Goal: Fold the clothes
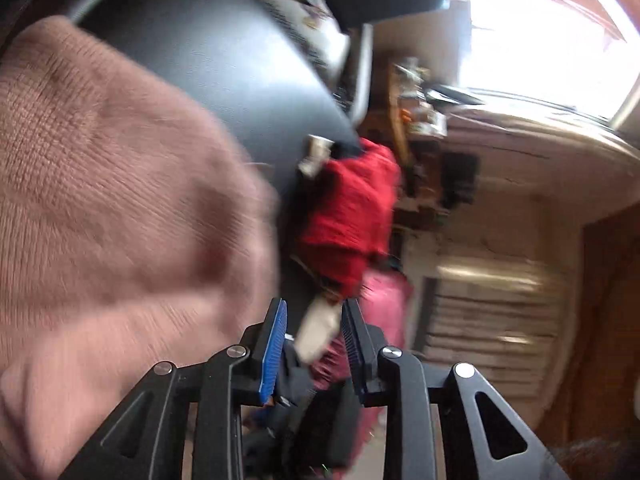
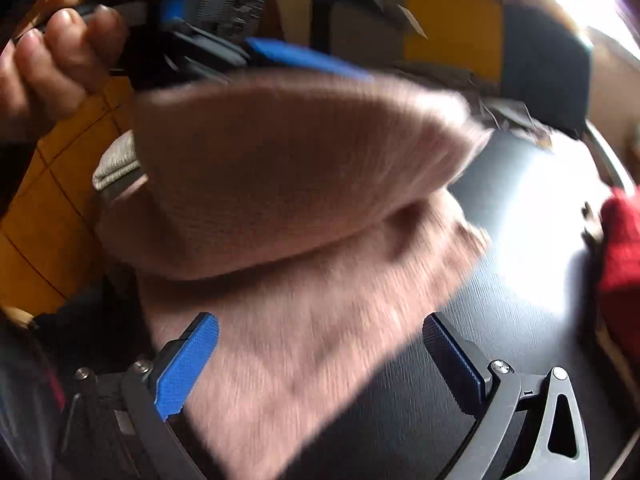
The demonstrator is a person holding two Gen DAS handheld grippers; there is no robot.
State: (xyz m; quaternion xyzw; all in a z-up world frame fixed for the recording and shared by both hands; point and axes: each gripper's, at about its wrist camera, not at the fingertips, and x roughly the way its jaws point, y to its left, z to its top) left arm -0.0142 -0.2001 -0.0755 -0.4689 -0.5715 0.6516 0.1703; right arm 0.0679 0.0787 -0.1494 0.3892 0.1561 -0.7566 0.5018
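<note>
Containers: we make out none clearly.
Garment: our dusty-pink knitted sweater (image 2: 288, 208) lies folded on the table.
Left gripper (image 1: 314, 316): jaws slightly apart, empty, beside the sweater.
Right gripper (image 2: 320, 344): jaws wide apart over the sweater's near edge.
Surface: round black table (image 2: 520, 248); red knit garment (image 1: 352, 208) at its rim.

Sweater (image 2: 288, 216) on table (image 2: 520, 240), folded over itself, upper fold lying on lower layer. Right gripper (image 2: 320, 356) near, over sweater's near part, jaws wide, one either side of cloth. Left gripper (image 2: 308, 58) far, at sweater's far fold; hand (image 2: 52, 56) far left. Second garment (image 2: 622, 260) at table's right edge, apart from sweater. Left wrist view: sweater (image 1: 120, 200) left, garment (image 1: 352, 208) beyond gripper (image 1: 314, 344).
</note>
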